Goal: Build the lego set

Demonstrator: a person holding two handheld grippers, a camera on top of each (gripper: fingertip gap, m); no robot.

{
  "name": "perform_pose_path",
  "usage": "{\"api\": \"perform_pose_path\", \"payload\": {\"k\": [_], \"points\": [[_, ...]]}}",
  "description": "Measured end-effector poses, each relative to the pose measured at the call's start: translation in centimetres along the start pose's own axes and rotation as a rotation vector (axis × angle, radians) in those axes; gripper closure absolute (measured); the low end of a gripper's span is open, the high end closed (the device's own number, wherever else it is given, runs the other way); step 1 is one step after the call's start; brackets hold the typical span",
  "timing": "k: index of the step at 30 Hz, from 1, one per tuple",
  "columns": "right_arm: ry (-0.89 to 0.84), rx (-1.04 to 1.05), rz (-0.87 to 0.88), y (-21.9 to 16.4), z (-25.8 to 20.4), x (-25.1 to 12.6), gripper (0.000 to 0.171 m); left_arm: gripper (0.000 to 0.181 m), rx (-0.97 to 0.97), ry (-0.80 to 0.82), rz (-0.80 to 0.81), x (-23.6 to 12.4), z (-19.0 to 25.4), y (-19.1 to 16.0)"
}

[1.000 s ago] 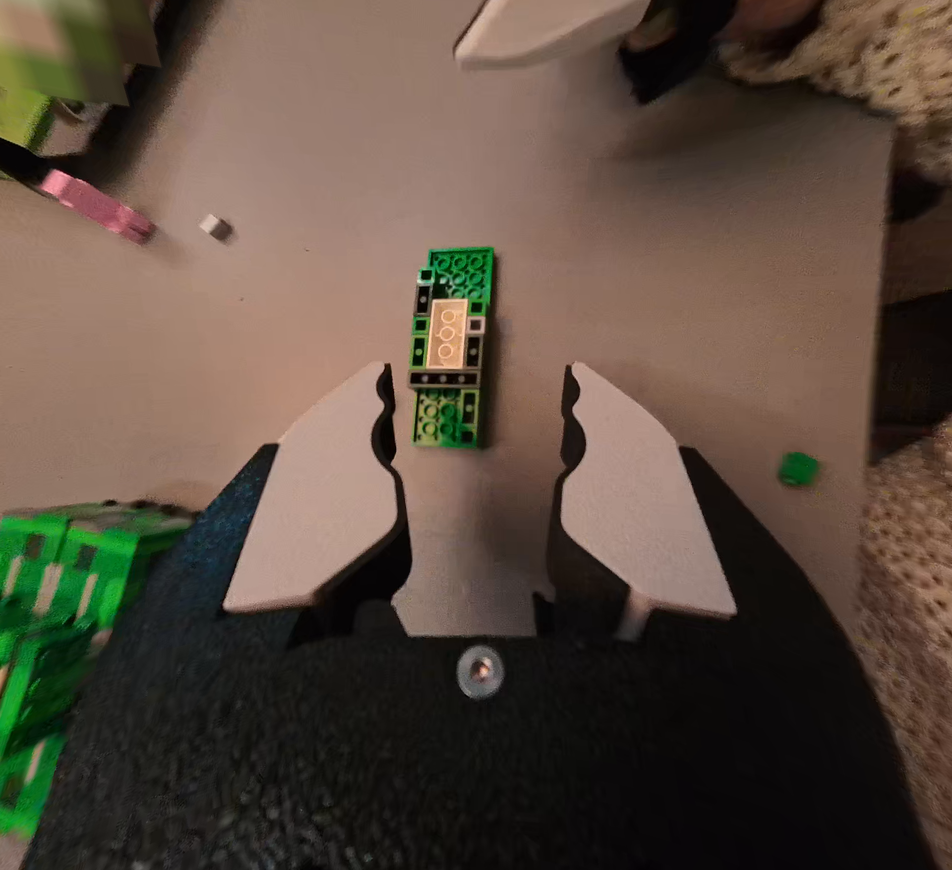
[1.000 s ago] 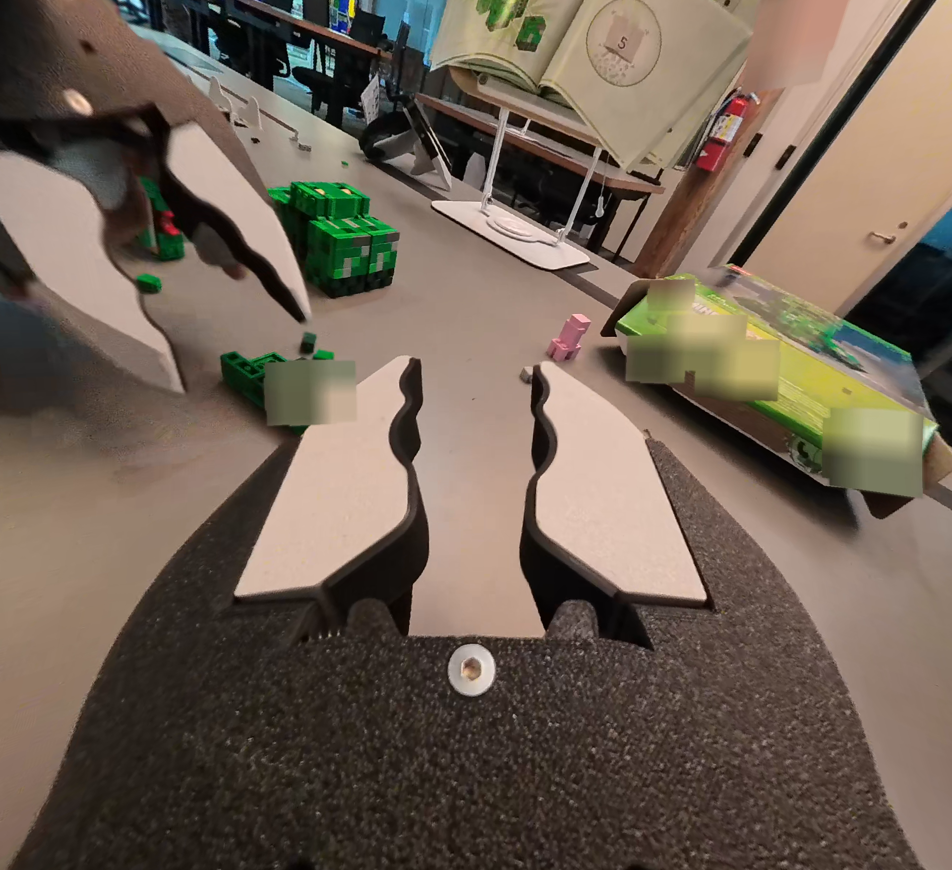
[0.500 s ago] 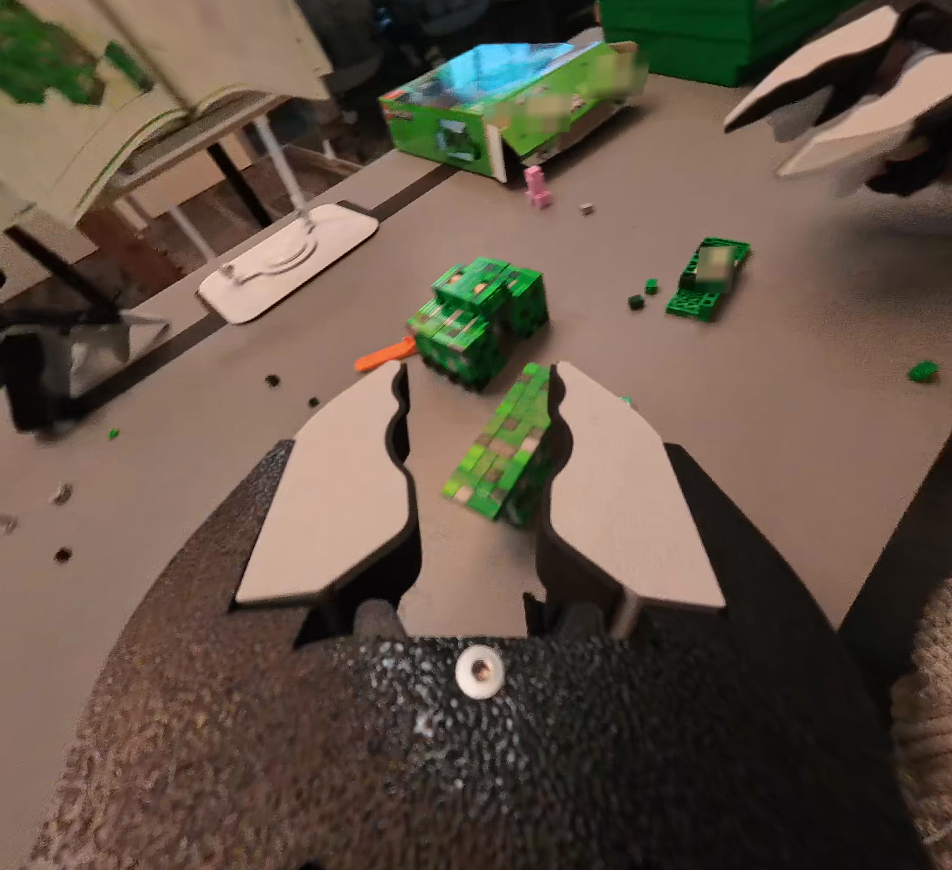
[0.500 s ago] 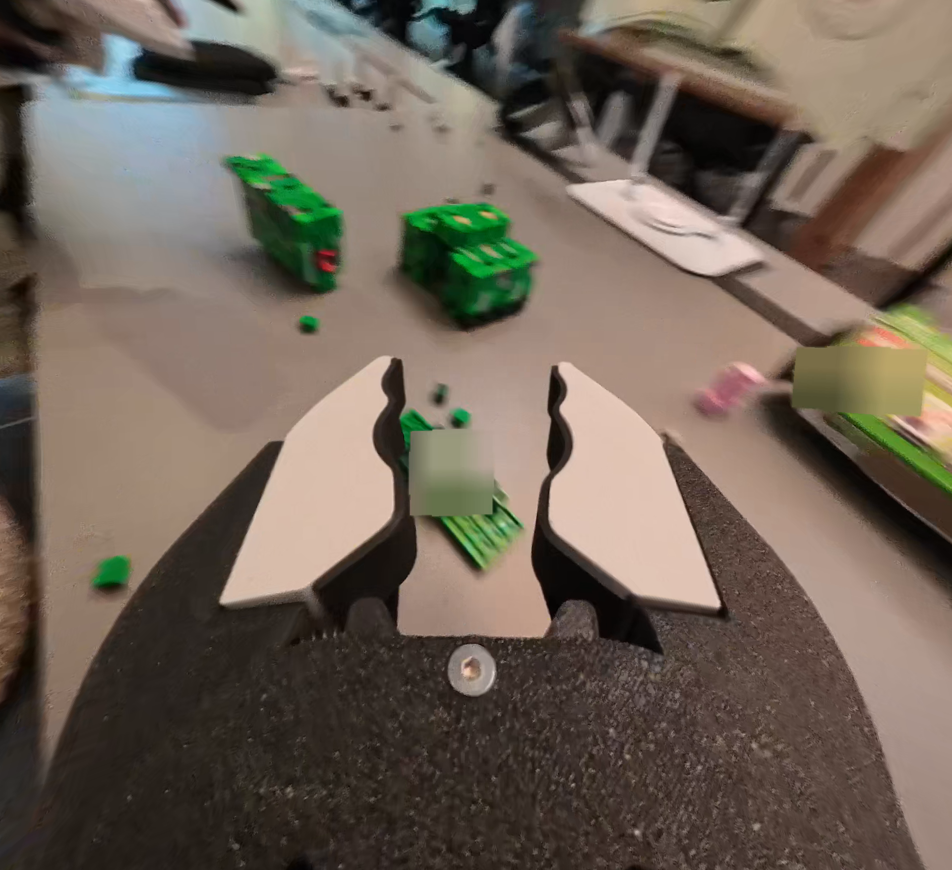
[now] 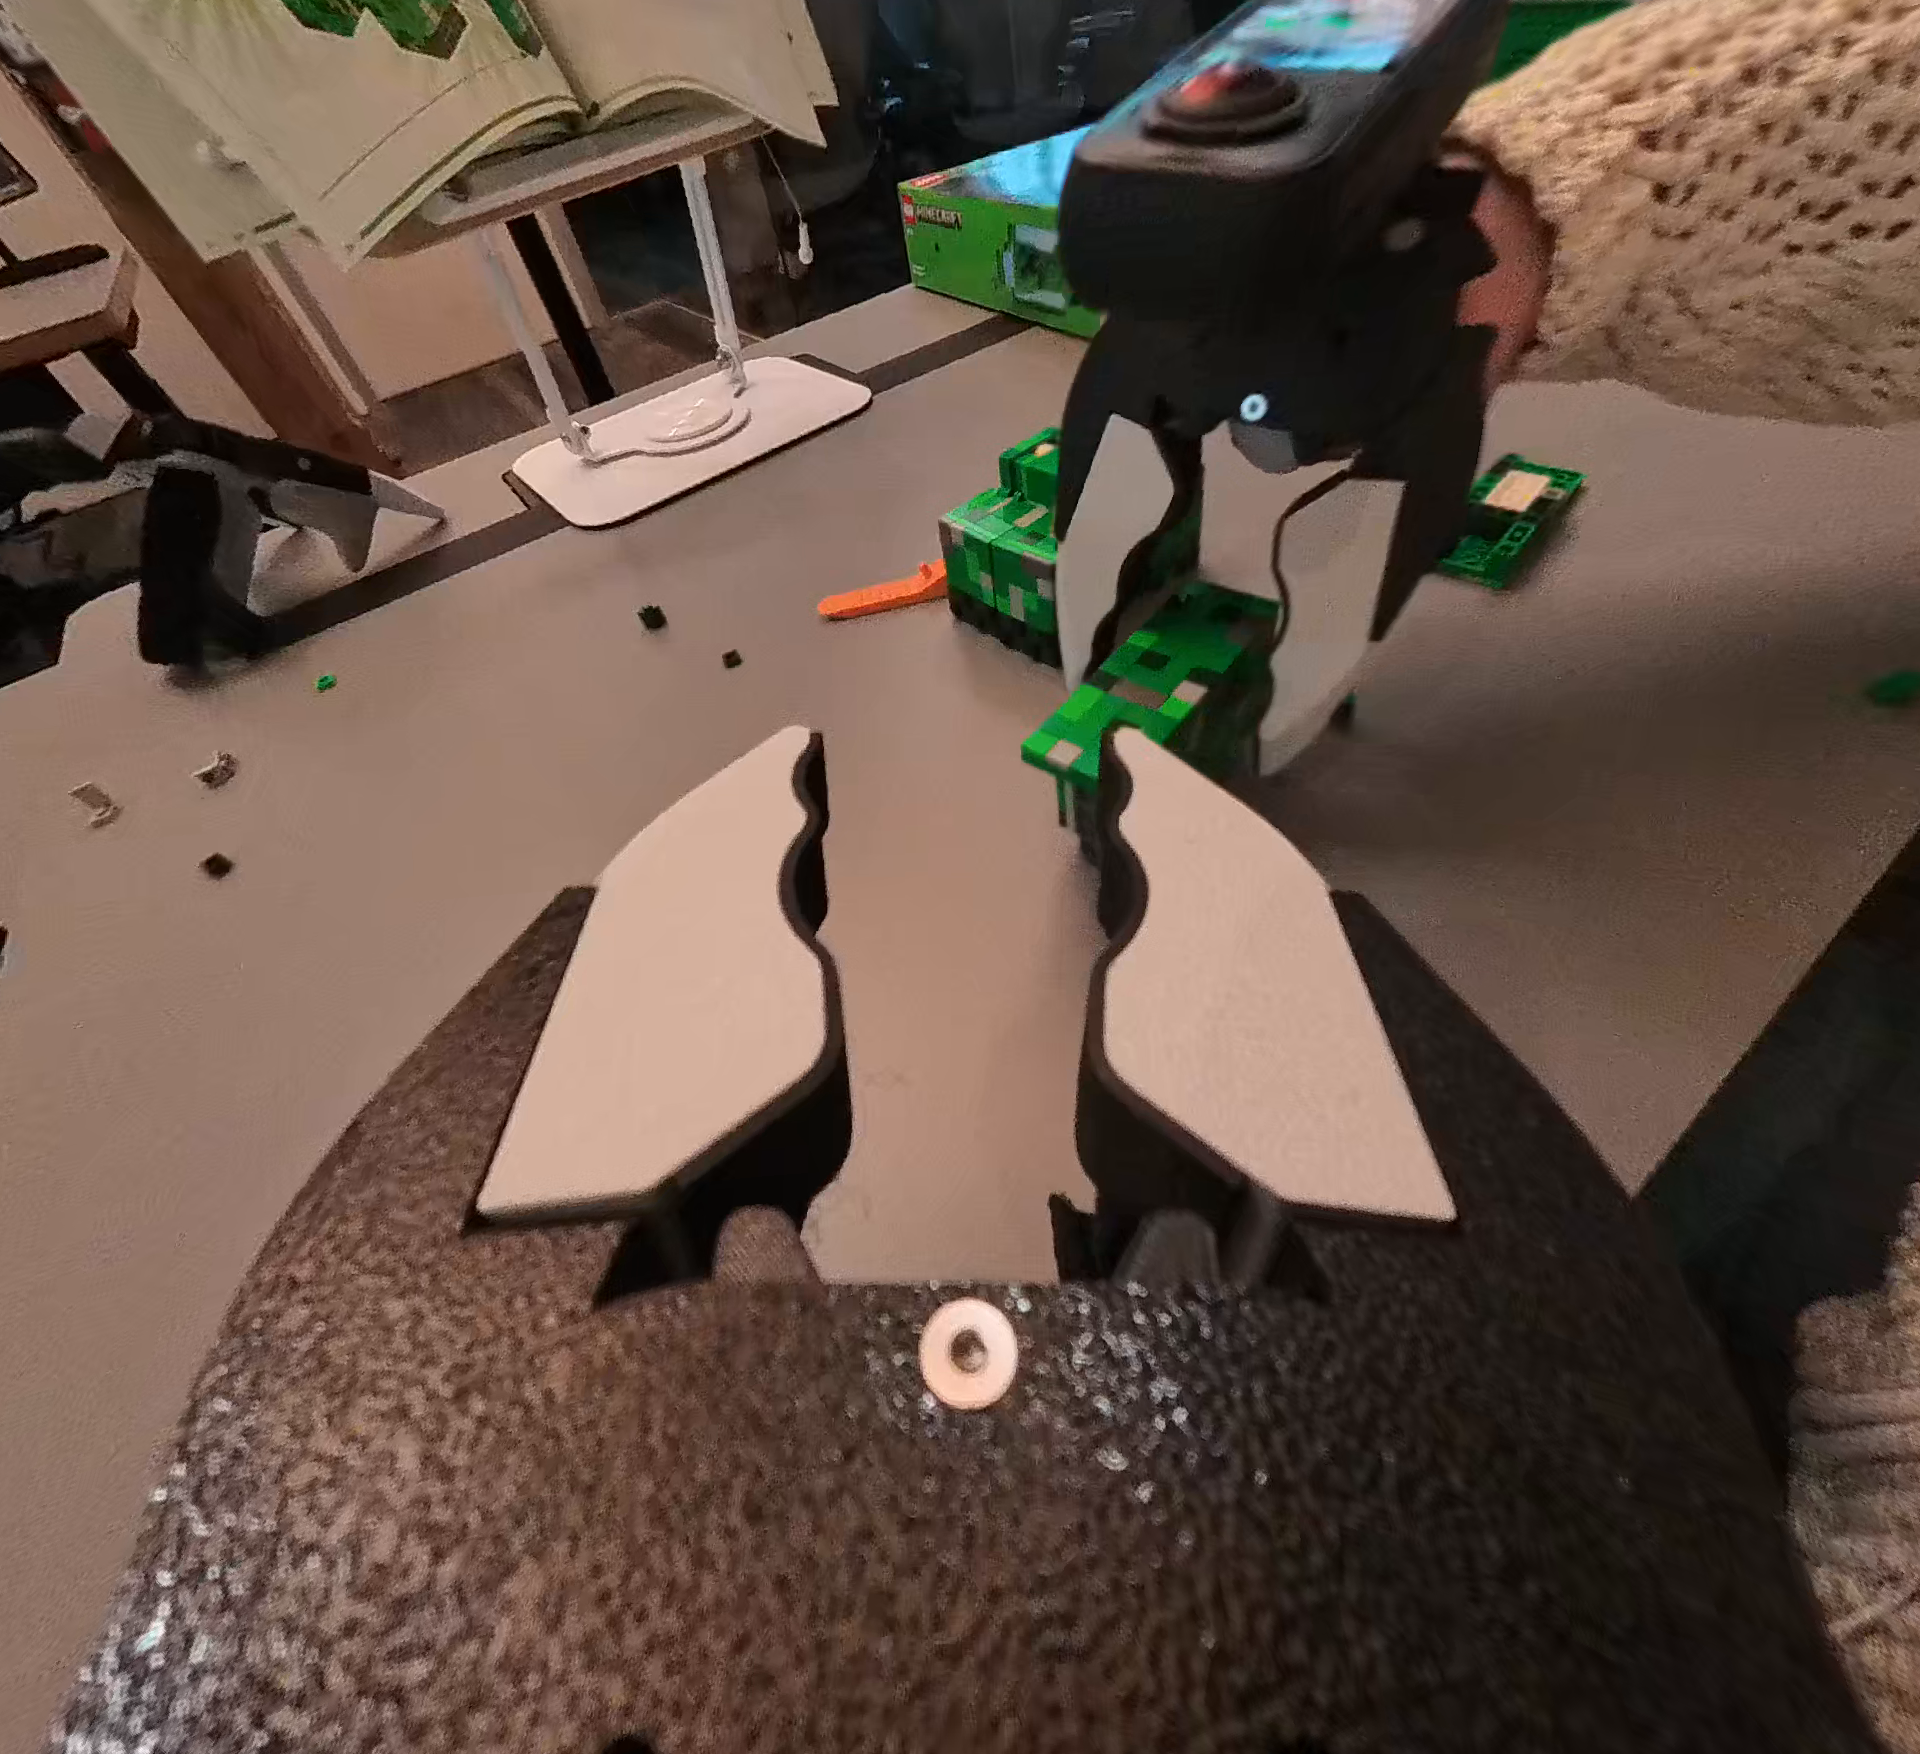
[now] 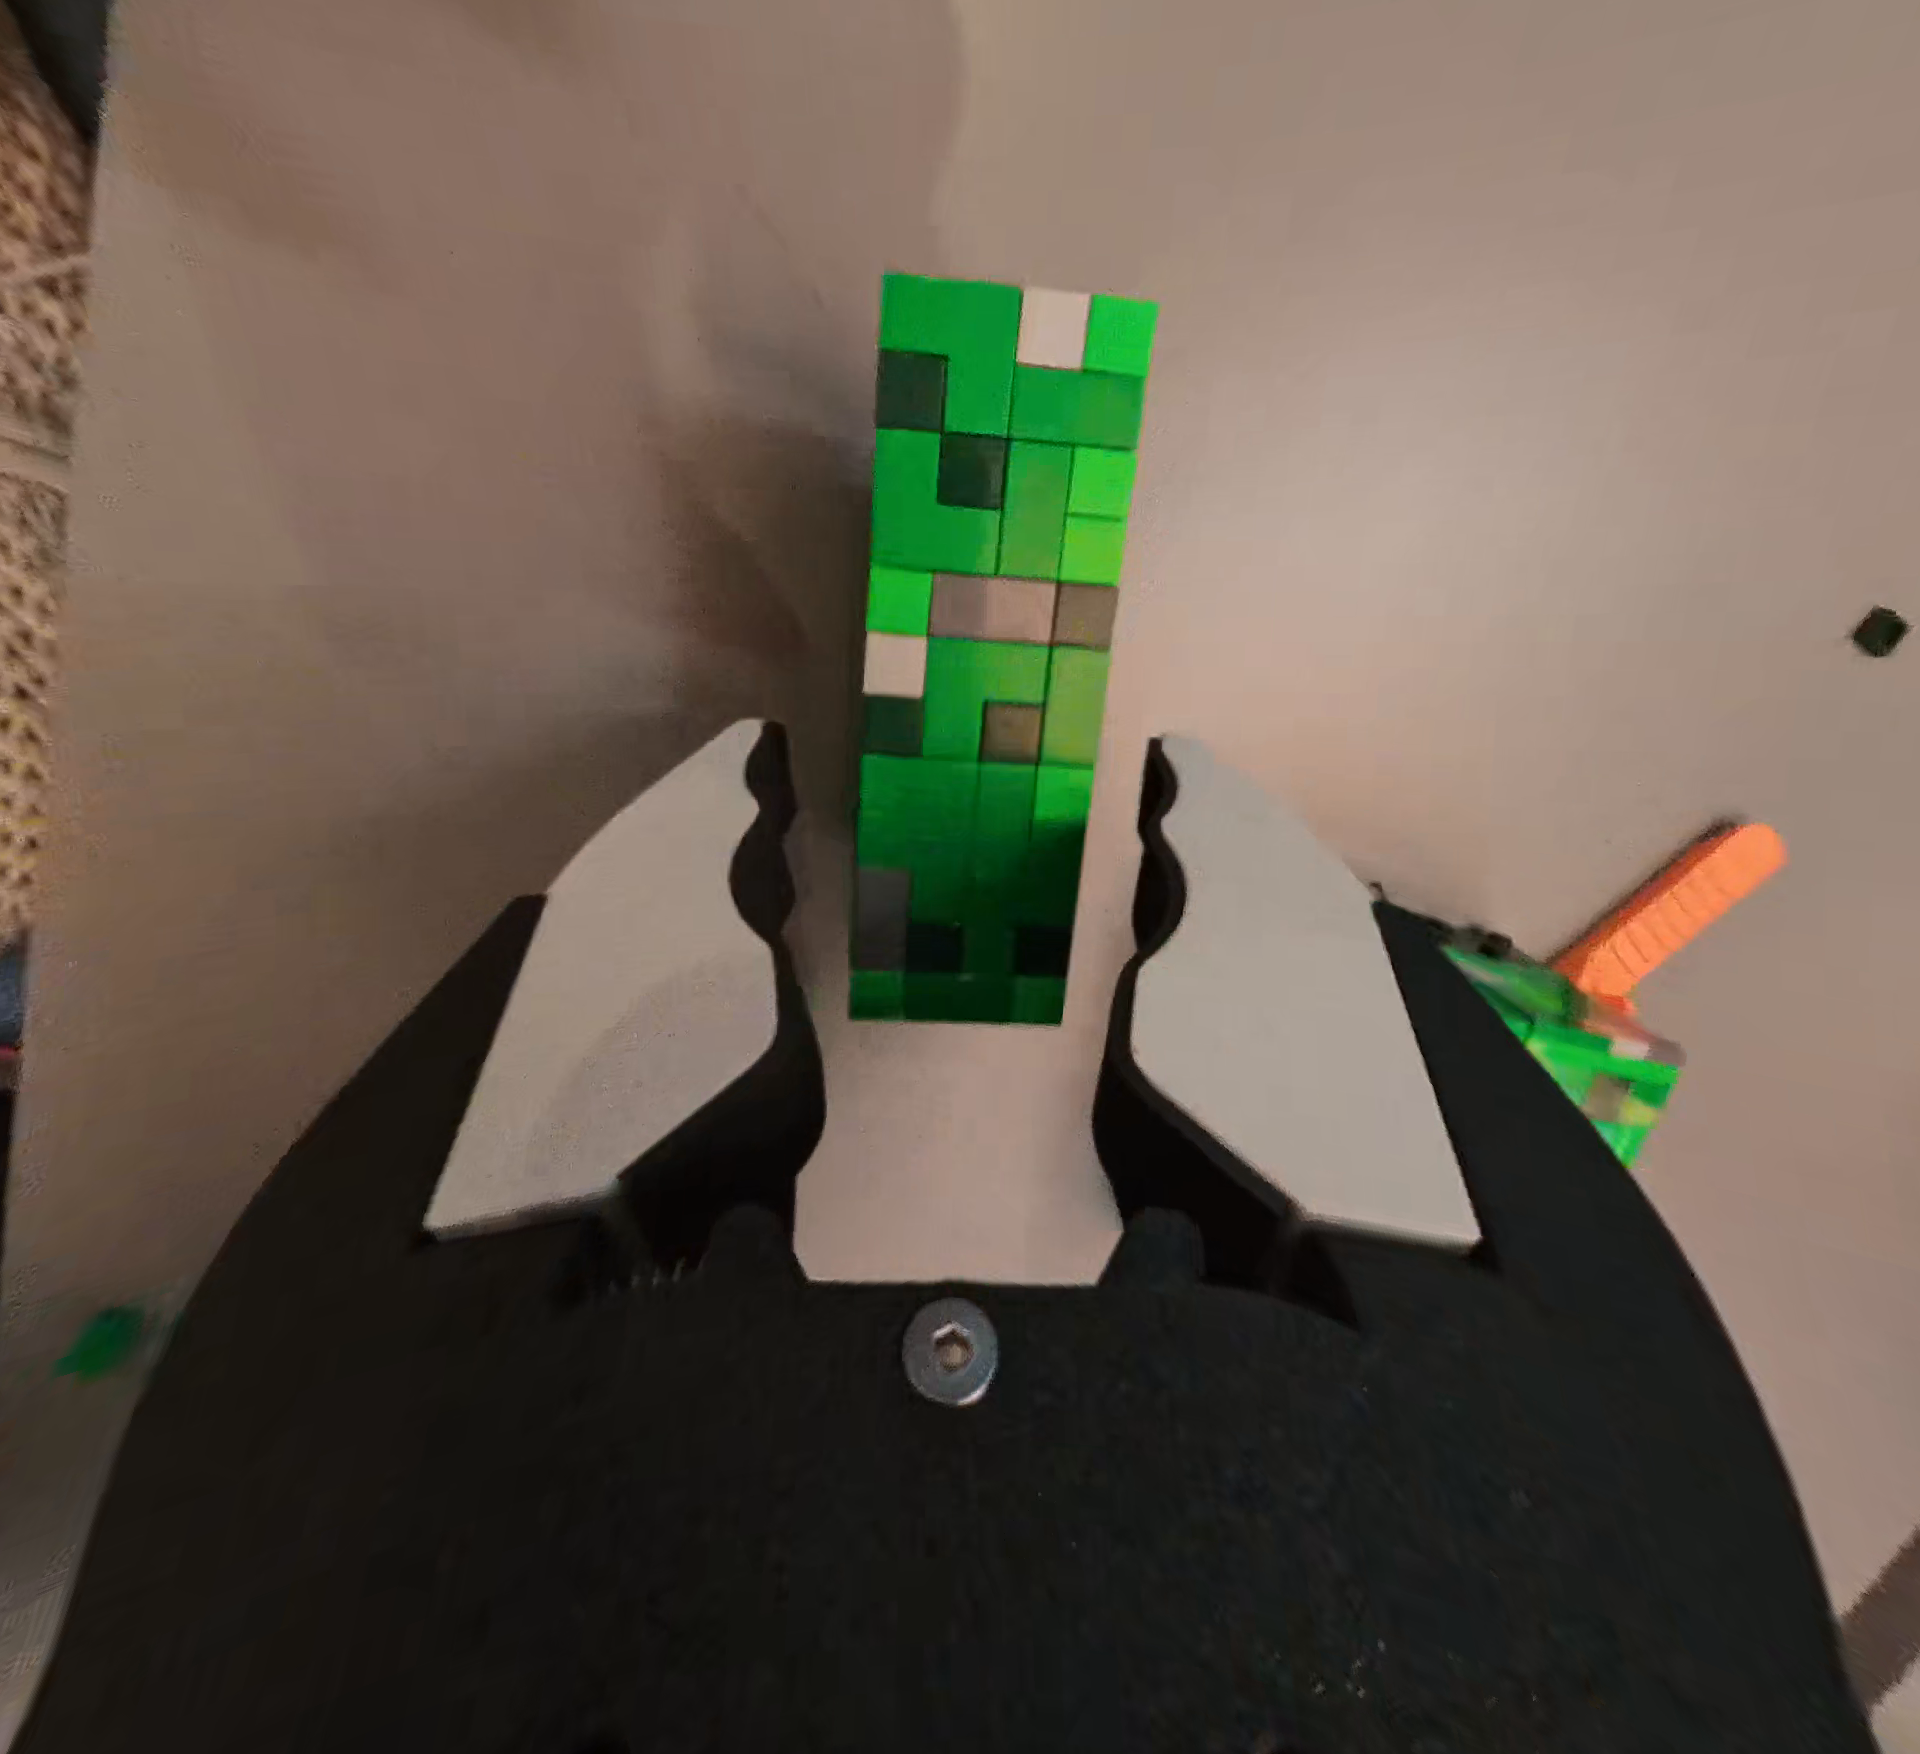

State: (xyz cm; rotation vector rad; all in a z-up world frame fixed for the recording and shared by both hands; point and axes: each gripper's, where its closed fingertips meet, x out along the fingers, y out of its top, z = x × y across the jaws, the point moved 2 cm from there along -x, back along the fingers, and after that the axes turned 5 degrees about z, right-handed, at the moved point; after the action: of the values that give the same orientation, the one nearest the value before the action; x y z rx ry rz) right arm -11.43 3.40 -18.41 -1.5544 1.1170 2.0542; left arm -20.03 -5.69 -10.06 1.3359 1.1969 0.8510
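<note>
A long green pixel-patterned lego block [image 6: 997, 644] lies flat on the grey table. My right gripper [image 6: 961, 748] points straight down over it, open, with a finger on each side of its near end and a small gap on both sides. In the left wrist view the same right gripper [image 5: 1216, 655] straddles the long block [image 5: 1153, 676]. My left gripper [image 5: 966, 748] is open and empty, low over the table, with its right fingertip just short of the block's near end. A green plate with a tan brick [image 5: 1512, 520] lies farther right.
A green cube-shaped build [image 5: 997, 551] and an orange brick separator [image 5: 883, 592] lie behind the long block. An instruction book on a white stand [image 5: 686, 437], a green set box [image 5: 977, 239] and small loose pieces [image 5: 649, 615] are around. The table edge runs at the right [image 5: 1766, 1008]. One gripper's finger ends stand about 15 cm off the other's.
My right gripper left the green plate, swung down over the long green block and opened wider around it. My left gripper turned from the plate towards the builds.
</note>
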Motion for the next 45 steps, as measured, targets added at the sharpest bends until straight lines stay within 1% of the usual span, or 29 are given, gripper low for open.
{"api": "perform_pose_path", "payload": {"k": [2, 5, 9, 12, 15, 17, 18, 20, 22, 24, 26, 28, 30, 33, 36, 39, 42, 45], "points": [[0.031, -0.023, -0.029, 0.2, 0.2, 0.6, 0.129, 0.133, -0.010, 0.002, 0.006, -0.5, -0.4, -0.3], [0.053, -0.004, -0.022, 0.8, 0.4, 0.8, 0.130, 0.134, -0.041, -0.005, 0.011, -0.7, -1.0, -0.5], [0.046, 0.049, 0.096, 1.8, 0.9, -0.1, 0.130, 0.134, -0.017, -0.029, 0.011, -0.3, -1.1, -0.1], [-0.007, 0.086, 0.167, 1.8, 1.4, -2.9, 0.130, 0.136, 0.004, -0.042, 0.022, 0.3, -1.0, 0.3], [-0.100, 0.126, 0.223, 0.4, 1.3, -7.8, 0.130, 0.136, 0.021, -0.077, 0.019, 1.0, -0.1, 0.5], [-0.172, 0.178, 0.237, -1.9, 0.9, -11.2, 0.130, 0.137, 0.045, -0.095, 0.023, 1.7, 0.6, 0.5], [-0.213, 0.218, 0.229, -3.7, 0.7, -12.7, 0.130, 0.138, 0.058, -0.110, 0.024, 2.1, 1.1, 0.5], [-0.307, 0.315, 0.185, -8.6, 0.2, -15.2, 0.130, 0.143, 0.100, -0.136, 0.025, 3.1, 2.0, 0.4], [-0.400, 0.452, 0.111, -14.9, -0.4, -16.9, 0.130, 0.153, 0.148, -0.144, 0.062, 4.1, 2.9, 0.7], [-0.468, 0.606, 0.037, -21.6, -1.4, -17.8, 0.130, 0.152, 0.161, -0.197, 0.086, 5.2, 4.6, 1.1], [-0.515, 0.735, -0.055, -27.7, -2.7, -18.1, 0.130, 0.147, 0.163, -0.261, 0.069, 6.5, 6.4, 1.0], [-0.524, 0.839, -0.131, -32.5, -4.1, -17.8, 0.130, 0.144, 0.177, -0.321, 0.040, 7.8, 8.3, 0.8], [-0.517, 0.915, -0.163, -35.7, -5.1, -17.4, 0.130, 0.142, 0.220, -0.361, 0.017, 8.8, 10.0, 0.5], [-0.538, 1.000, -0.078, -37.2, -4.9, -18.3, 0.130, 0.140, 0.259, -0.386, -0.019, 10.1, 11.6, -0.1], [-0.517, 1.003, -0.112, -38.3, -5.0, -18.2, 0.130, 0.139, 0.238, -0.427, -0.031, 10.8, 13.2, -0.2], [-0.500, 0.983, -0.099, -38.1, -4.7, -18.1, 0.130, 0.139, 0.250, -0.443, -0.046, 11.3, 14.2, -0.3], [-0.482, 0.961, -0.100, -38.0, -4.2, -18.2, 0.130, 0.139, 0.261, -0.444, -0.062, 11.7, 14.7, -0.3], [-0.500, 0.943, -0.100, -38.4, -3.3, -18.3, 0.130, 0.139, 0.254, -0.438, -0.057, 11.8, 14.8, 0.0]]}}
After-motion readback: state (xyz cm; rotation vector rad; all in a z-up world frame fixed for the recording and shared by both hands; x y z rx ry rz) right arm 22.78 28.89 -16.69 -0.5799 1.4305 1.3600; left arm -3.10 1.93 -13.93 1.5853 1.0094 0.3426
